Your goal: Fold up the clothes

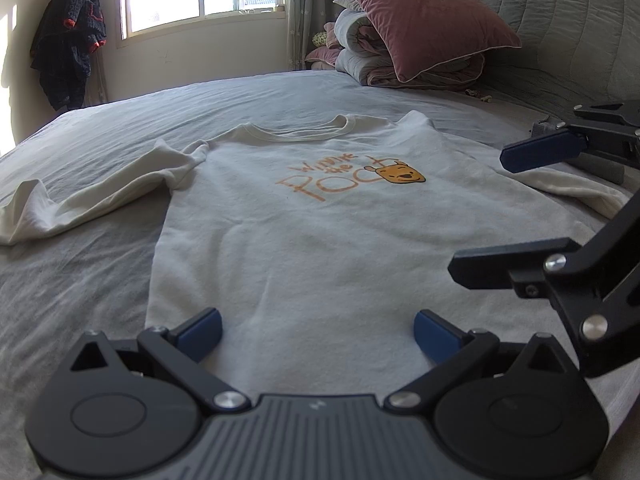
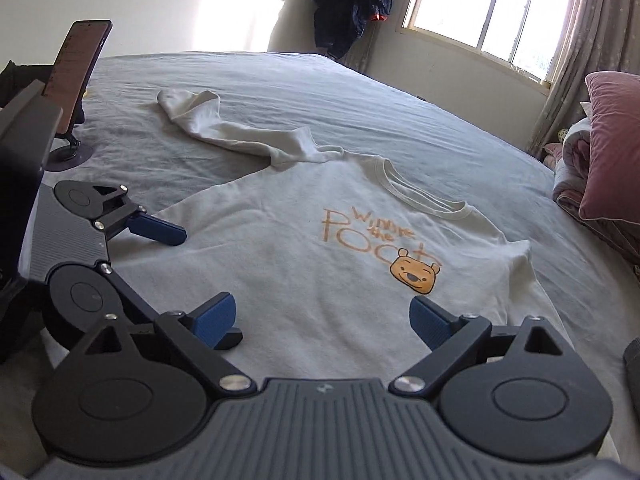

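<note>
Ahead of both wide-open, empty grippers, left gripper point(image 1: 318, 330) and right gripper point(image 2: 322, 320), the white long-sleeved top point(image 1: 320, 240) is laid flat, seemingly unfolded, every fold remaining.

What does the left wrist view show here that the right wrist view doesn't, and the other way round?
Only the left wrist view shows the grey quilted headboard behind the pillow and the sweatshirt's second sleeve under the right gripper.

Only the right wrist view shows a phone on a stand at the bed's far edge.

Both show the white Pooh sweatshirt spread face up on the grey bed sheet, one sleeve flung outward, the pink pillow, the window, the dark hanging jacket, and the left gripper open, holding nothing.
</note>
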`<state>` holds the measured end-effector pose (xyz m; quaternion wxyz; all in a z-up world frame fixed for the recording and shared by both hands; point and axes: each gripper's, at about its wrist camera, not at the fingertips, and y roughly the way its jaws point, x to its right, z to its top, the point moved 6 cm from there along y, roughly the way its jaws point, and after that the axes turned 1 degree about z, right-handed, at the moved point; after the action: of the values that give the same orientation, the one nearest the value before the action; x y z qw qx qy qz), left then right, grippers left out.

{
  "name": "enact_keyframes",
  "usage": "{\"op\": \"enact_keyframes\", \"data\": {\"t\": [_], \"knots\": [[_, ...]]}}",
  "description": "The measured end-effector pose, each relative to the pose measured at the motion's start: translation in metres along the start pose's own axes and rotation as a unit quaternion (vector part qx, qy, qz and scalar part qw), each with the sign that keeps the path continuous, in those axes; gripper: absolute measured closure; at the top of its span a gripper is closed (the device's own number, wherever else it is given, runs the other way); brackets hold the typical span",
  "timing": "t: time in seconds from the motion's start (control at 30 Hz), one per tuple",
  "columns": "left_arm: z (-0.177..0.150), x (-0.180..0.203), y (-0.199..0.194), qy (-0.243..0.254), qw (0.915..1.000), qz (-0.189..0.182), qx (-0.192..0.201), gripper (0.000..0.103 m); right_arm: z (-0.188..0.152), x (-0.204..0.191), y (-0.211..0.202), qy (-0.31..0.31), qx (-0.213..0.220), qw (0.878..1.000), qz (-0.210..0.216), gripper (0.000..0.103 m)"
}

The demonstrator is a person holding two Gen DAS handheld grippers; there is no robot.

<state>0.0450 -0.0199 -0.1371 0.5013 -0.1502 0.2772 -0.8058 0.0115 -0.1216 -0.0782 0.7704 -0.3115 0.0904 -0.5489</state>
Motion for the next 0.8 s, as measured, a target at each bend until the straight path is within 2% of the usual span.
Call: {"op": "enact_keyframes", "data": {"t": [0.23,0.8], "knots": [[0.000,0.000,0.000,0.001,1.0000,0.000,0.000,0.000,-0.004,0.007,0.002,0.026,-0.005,1.000,0.010,0.006],[0.000,0.000,0.000,0.001,1.0000,0.000,0.000,0.000,-0.009,0.012,-0.009,0.013,-0.009,1.000,-0.012,0.004]]}}
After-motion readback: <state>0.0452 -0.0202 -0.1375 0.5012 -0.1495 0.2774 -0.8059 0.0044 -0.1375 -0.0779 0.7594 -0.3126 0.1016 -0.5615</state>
